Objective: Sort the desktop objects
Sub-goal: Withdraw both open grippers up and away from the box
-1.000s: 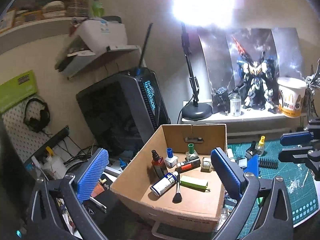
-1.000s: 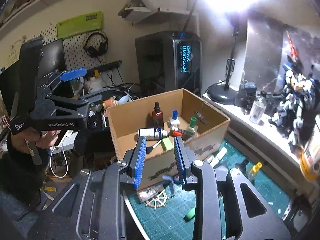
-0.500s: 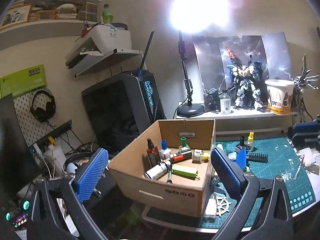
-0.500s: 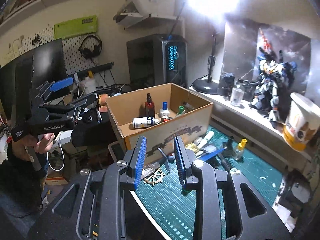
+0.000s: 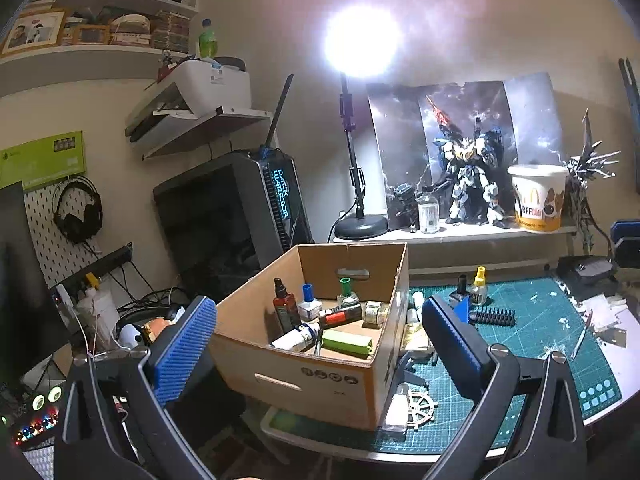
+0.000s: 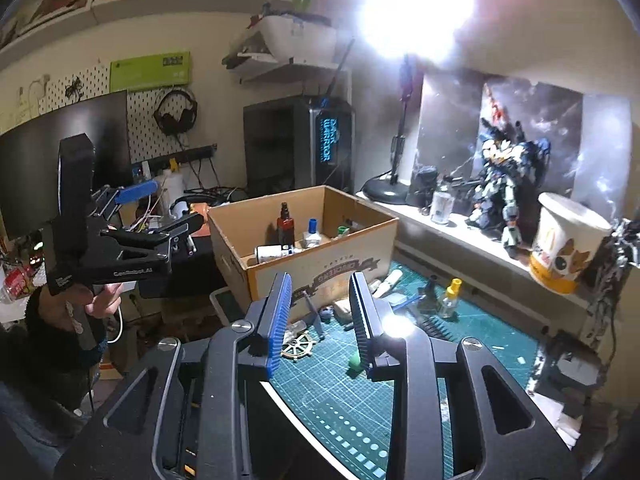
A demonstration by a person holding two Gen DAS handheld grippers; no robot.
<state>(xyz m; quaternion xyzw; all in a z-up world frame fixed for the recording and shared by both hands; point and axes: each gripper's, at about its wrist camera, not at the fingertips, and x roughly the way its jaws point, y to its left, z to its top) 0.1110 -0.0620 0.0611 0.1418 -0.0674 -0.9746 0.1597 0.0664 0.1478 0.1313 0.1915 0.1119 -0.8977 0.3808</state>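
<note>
Two grippers are showing, each with ribbed blue pads on black angular arms. The left gripper [image 5: 318, 332] is hanging with its jaws spread wide and nothing between the pads; straight ahead of it, framed between its fingers, a cardboard box [image 5: 320, 380] is sitting with a slot handle cut in the near wall. The right gripper [image 6: 320, 316] is opening its jaws, which are standing narrowly apart with nothing pinched; the same box [image 6: 320, 268] is lying ahead and slightly left of its tips, printed lettering on its side.

Inside the box at least seven small things are resting: one dark spray bottle [image 5: 285, 310] standing upright, one blue-capped bottle [image 5: 308, 304], one green-capped bottle [image 5: 346, 292], one white tube [image 5: 296, 338] lying flat, one green rectangular bar [image 5: 346, 343], one red-and-dark cylinder [image 5: 340, 316], and one short roll [image 5: 376, 312]. What the tube's label says is too small to read.

Right of the left gripper, on the gridded green cutting mat [image 5: 540, 332], one yellow-capped bottle [image 5: 479, 286], one black-capped bottle [image 5: 461, 290] and one black ridged comb-like piece [image 5: 494, 316] are standing apart from the box. A brass ship's wheel [image 6: 300, 346] is lying on the mat just under the right gripper's left pad. A green cap-like thing [image 6: 354, 362] is half hidden behind the right pad. The lamp's [image 5: 360, 40] glare is washing out its head.
</note>
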